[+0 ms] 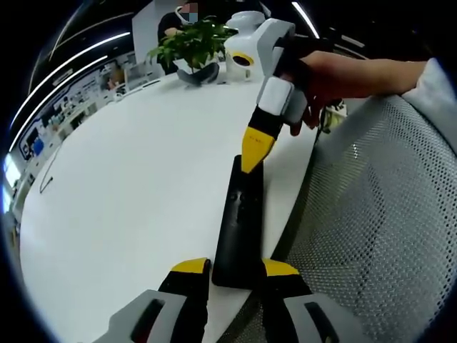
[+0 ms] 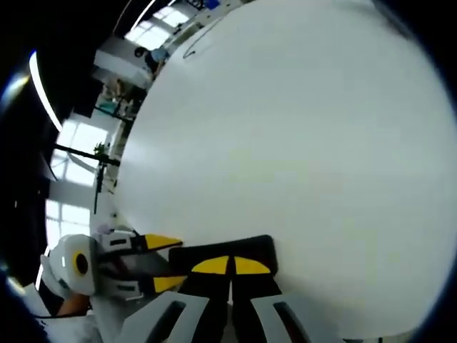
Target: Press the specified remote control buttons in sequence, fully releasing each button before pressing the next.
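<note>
Left gripper: left gripper (image 1: 235, 270) has its two yellow-tipped jaws on either side of the near end of the remote control (image 1: 240, 221), apparently clamping it and steadying it at the counter's edge.
Right gripper: right gripper (image 2: 230, 266) has its yellow tips pressed together with no gap, nothing between them; seen from the left gripper view it comes in from 1 o'clock, held by a person's hand (image 1: 325, 78), with its closed tip pointing down onto the far end of the remote.
Remote position: black slab lying flat on the white counter (image 1: 128, 193), close to the counter's edge, beside a grey mesh chair (image 1: 385, 229) at 3 o'clock.
Long axis: in the left gripper view the remote runs from 6 o'clock toward 12 o'clock, straight away from the left jaws; in the right gripper view it lies crosswise, 9 to 3 o'clock, just ahead of the closed tips.
Key relation: the right tip sits on or just above the remote's far end; whether it actually touches a button cannot be told.
Nearer gripper for pressing: the right one, judged as the pressing tool, while the left holds.
Containers: a dark pot (image 1: 198, 73) holds a green plant (image 1: 191, 41) at 12 o'clock, well apart from the remote; a white rounded device (image 1: 243, 57) stands just beside it.
</note>
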### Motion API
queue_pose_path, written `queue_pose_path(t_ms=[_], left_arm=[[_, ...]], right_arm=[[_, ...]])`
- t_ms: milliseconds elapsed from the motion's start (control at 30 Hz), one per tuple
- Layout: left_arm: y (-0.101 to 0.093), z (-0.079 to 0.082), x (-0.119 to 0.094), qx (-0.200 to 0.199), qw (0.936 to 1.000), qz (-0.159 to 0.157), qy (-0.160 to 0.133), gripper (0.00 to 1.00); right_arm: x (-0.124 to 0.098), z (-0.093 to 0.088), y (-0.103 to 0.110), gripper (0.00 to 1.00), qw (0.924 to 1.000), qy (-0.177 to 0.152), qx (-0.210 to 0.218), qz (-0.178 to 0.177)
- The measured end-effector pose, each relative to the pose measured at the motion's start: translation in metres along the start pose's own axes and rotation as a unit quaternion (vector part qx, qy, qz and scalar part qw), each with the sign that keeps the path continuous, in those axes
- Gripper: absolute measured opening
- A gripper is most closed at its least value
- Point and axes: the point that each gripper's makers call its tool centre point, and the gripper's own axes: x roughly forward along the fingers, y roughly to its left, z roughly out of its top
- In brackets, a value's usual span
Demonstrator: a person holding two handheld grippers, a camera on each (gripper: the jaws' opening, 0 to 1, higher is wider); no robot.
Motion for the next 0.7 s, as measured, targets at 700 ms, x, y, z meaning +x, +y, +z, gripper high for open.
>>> queue_pose_path(t_ms=[700], left_arm=[[-0.0080, 0.0047, 0.0016, 0.017, 0.9998, -0.005, -0.012, 0.24]], right_arm=[[-0.0030, 0.0047, 0.0089, 0.00, 0.9985, -0.008, -0.054, -0.006]])
